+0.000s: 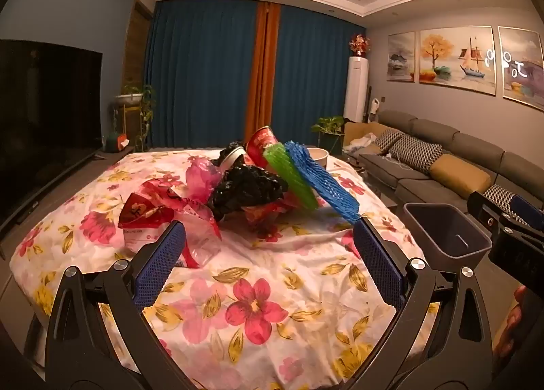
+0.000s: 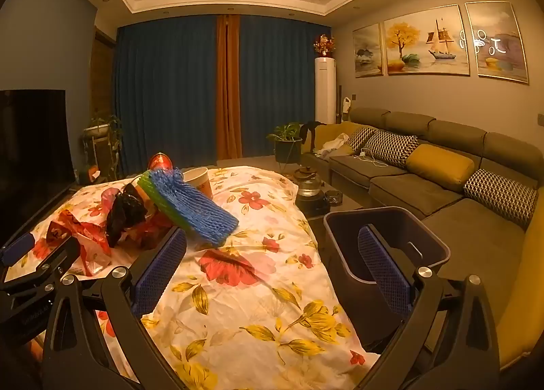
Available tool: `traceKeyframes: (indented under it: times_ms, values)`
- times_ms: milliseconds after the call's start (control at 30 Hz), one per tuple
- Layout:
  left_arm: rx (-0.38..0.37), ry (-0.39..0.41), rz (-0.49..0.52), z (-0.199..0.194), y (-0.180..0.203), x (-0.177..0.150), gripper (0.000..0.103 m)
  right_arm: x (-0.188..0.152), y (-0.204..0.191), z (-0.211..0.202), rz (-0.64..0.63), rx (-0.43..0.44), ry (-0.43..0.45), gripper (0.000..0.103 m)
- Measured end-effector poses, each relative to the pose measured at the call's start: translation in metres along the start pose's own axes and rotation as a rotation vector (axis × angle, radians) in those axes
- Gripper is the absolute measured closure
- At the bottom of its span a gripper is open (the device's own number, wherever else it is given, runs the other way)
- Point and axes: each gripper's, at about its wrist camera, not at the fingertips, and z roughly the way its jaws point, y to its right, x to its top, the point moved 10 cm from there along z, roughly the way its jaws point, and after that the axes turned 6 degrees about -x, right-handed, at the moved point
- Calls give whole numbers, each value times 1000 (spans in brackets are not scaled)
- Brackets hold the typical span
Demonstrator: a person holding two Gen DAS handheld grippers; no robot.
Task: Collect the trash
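Observation:
A pile of trash lies on the floral-clothed table [image 1: 272, 288]: blue foam net [image 1: 323, 182], green foam net [image 1: 289, 175], black plastic bag [image 1: 248, 189], red wrappers [image 1: 153, 209], a red cup [image 1: 261, 148] and a paper cup [image 1: 318, 157]. My left gripper [image 1: 268, 237] is open and empty, just short of the pile. My right gripper [image 2: 272, 243] is open and empty over the table's right edge. The blue net [image 2: 193, 209] lies ahead-left of it. The grey bin [image 2: 387, 240] stands behind its right finger, and also shows in the left wrist view [image 1: 445, 233].
A grey sofa [image 2: 442, 169] with cushions runs along the right wall. A kettle on a stand [image 2: 307, 189] sits beyond the bin. A dark TV [image 1: 44, 124] is on the left. Potted plants and blue curtains stand at the back.

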Motion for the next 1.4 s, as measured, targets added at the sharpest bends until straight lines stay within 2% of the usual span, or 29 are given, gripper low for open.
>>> traceKeyframes:
  times_ms: [1400]
  values:
    - [-9, 6, -26, -3, -3, 1, 6, -3, 2, -4, -1, -1, -2, 5]
